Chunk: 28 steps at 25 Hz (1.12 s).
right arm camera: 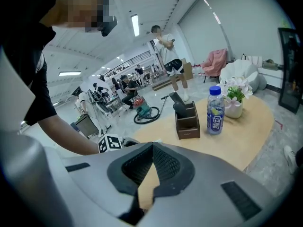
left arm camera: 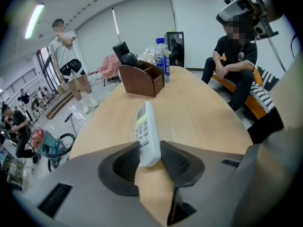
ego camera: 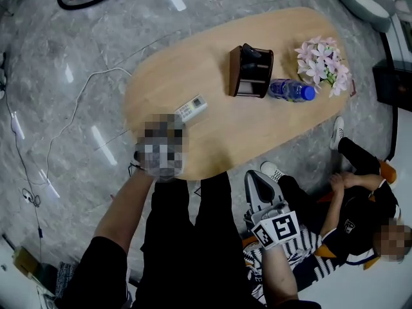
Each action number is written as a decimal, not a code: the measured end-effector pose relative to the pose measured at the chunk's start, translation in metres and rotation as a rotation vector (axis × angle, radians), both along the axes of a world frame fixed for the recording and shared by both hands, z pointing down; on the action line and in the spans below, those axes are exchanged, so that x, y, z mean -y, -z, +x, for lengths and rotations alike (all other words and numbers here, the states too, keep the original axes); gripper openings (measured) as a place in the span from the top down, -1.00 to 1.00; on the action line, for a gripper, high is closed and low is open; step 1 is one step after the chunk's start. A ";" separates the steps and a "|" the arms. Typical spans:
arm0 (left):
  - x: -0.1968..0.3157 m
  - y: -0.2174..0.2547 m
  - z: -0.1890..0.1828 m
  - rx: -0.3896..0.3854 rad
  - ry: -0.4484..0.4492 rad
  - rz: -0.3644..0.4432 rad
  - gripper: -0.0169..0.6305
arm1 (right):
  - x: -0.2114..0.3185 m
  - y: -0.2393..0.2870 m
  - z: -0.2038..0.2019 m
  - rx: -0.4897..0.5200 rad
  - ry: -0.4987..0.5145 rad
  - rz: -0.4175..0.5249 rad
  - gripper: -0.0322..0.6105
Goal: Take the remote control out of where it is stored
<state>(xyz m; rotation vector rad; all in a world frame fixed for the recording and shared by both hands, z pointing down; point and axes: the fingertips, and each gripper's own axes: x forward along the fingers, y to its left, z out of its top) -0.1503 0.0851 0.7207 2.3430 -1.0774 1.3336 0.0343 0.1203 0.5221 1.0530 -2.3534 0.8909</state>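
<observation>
My left tool [left arm camera: 150, 157] grips the near end of the white remote control [left arm camera: 146, 134], which lies on the desk [left arm camera: 203, 112] short of the brown holder [left arm camera: 142, 79], its long axis pointing toward that holder. My right tool [right arm camera: 152, 167], its 2 jaws closed on nothing, sits farther from the holder.

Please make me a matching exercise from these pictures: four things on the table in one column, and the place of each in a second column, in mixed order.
Things
1. white remote control
2. black remote control
3. water bottle
4. flowers

Places
A. in a white pot
B. lying on the table, between the jaws of the left gripper
C. standing upright beside the brown holder
D. sticking out of the brown holder

Pairs: 1-B, 2-D, 3-C, 4-A
</observation>
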 end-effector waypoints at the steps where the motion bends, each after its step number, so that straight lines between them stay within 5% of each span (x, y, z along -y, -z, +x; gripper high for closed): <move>1: -0.001 0.001 0.002 -0.012 -0.007 -0.007 0.59 | 0.001 0.001 0.001 -0.004 0.000 0.004 0.88; 14: 0.020 0.066 0.009 -0.104 -0.011 0.063 0.59 | 0.018 0.039 0.016 -0.055 -0.057 0.124 0.88; 28: 0.067 0.264 0.025 -0.355 0.101 0.226 0.92 | 0.057 0.157 0.002 -0.039 -0.051 0.342 0.88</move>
